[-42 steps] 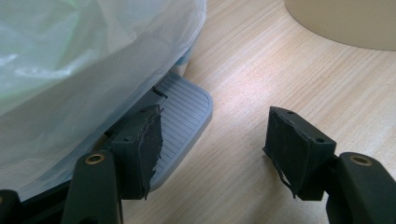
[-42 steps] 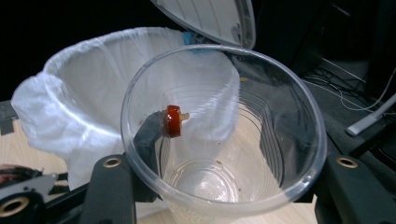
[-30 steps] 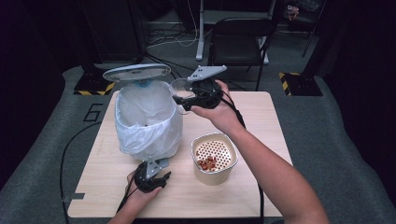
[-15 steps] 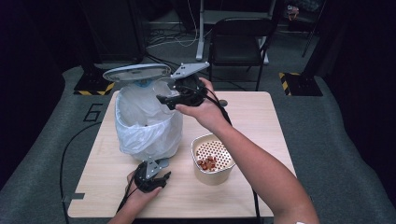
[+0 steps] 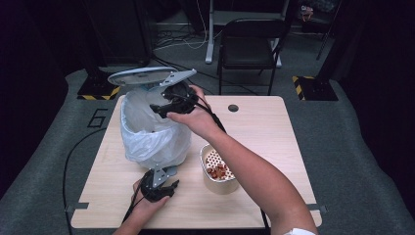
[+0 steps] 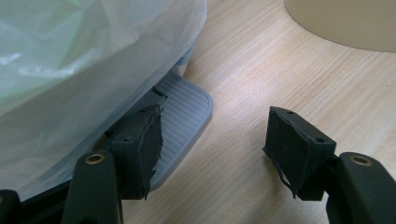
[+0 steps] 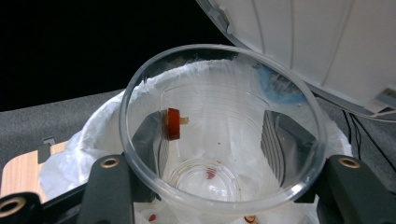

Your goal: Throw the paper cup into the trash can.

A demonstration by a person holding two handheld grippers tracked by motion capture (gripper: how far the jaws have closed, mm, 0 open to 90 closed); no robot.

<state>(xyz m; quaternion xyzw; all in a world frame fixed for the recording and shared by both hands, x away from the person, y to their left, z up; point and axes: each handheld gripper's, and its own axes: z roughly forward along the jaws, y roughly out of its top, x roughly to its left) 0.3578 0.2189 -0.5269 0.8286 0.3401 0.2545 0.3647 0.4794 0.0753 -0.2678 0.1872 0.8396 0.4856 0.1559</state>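
Note:
A pedal bin lined with a white bag (image 5: 151, 134) stands at the table's left, its grey lid (image 5: 142, 76) raised. My right gripper (image 5: 169, 105) is over the bin's mouth, shut on a clear plastic cup (image 7: 224, 107) that tips toward the bag (image 7: 84, 149). A red piece (image 7: 173, 123) clings to the cup's inner wall, with crumbs at its bottom. My left gripper (image 5: 164, 188) is low at the bin's foot, open, with one jaw resting on the grey ribbed pedal (image 6: 184, 107) and the other over bare wood.
A beige container (image 5: 219, 169) with a perforated insert and red bits stands just right of the bin, under my right forearm. The raised lid (image 7: 317, 42) hangs close above the cup. A black chair (image 5: 249, 44) stands beyond the table's far edge.
My right gripper has carried the cup leftward from beside the bin to over its opening and tipped it. The left gripper has stayed at the pedal.

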